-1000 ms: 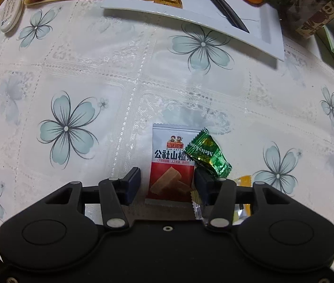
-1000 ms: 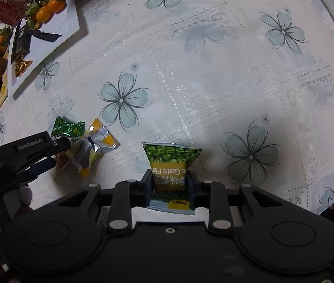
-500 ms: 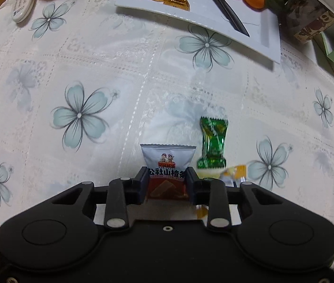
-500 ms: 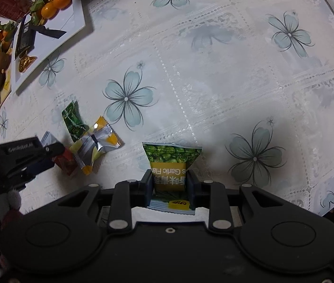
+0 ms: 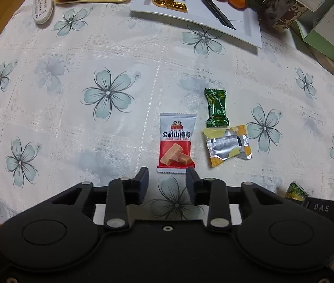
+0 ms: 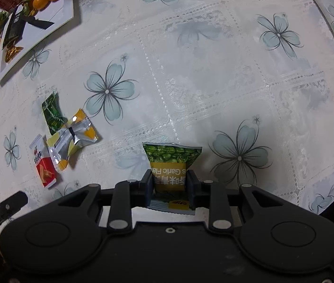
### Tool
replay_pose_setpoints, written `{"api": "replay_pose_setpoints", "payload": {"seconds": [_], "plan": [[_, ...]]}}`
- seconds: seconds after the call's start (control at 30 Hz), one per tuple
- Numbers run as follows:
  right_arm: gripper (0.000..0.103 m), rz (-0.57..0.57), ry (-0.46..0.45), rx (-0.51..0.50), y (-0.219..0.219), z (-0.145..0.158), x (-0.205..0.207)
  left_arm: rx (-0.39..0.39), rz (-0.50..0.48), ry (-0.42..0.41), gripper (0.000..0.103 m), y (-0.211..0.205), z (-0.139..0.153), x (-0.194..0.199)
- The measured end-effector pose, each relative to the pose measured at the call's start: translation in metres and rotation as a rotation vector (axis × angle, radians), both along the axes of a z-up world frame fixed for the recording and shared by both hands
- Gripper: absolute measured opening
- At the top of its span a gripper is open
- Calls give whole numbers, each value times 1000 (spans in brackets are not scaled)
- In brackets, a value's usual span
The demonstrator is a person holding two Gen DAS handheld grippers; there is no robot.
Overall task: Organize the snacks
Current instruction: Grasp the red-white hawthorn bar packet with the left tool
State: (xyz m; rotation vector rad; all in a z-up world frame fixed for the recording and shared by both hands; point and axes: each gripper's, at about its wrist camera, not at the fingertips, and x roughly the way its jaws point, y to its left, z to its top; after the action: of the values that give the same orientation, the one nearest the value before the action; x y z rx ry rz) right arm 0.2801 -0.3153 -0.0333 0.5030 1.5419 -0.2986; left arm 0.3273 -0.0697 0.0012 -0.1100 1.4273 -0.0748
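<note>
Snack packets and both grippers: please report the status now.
Left gripper open, just short of red-and-white packet lying flat. Right gripper shut on green pea packet. Green candy and silver-yellow packet beside red one, nothing blocking.

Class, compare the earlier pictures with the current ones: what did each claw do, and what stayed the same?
The left claw, shut on the hawthorn snack packet half a second ago, has opened and drawn back, leaving it flat on the tablecloth beside the green candy and yellow candy. The right claw stays shut on the garlic green pea packet.
</note>
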Motion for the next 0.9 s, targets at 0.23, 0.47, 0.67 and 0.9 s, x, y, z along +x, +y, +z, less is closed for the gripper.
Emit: {"api": "replay_pose_setpoints", "payload": {"seconds": [0.23,0.47,0.67,0.9], "plan": [[30,18,-15,39,4,8,3,27,7,-10,48,-12,-32,20],[30,22,-24,78,1,16,3,68,-25,-16,50,-29,-52,30],[30,22,-22,78,2,15,6,81,-22,-17,49,-32,-55,30],[30,44,-21,83,4,12,5,6,59,24,42,-17,-44,30]]}}
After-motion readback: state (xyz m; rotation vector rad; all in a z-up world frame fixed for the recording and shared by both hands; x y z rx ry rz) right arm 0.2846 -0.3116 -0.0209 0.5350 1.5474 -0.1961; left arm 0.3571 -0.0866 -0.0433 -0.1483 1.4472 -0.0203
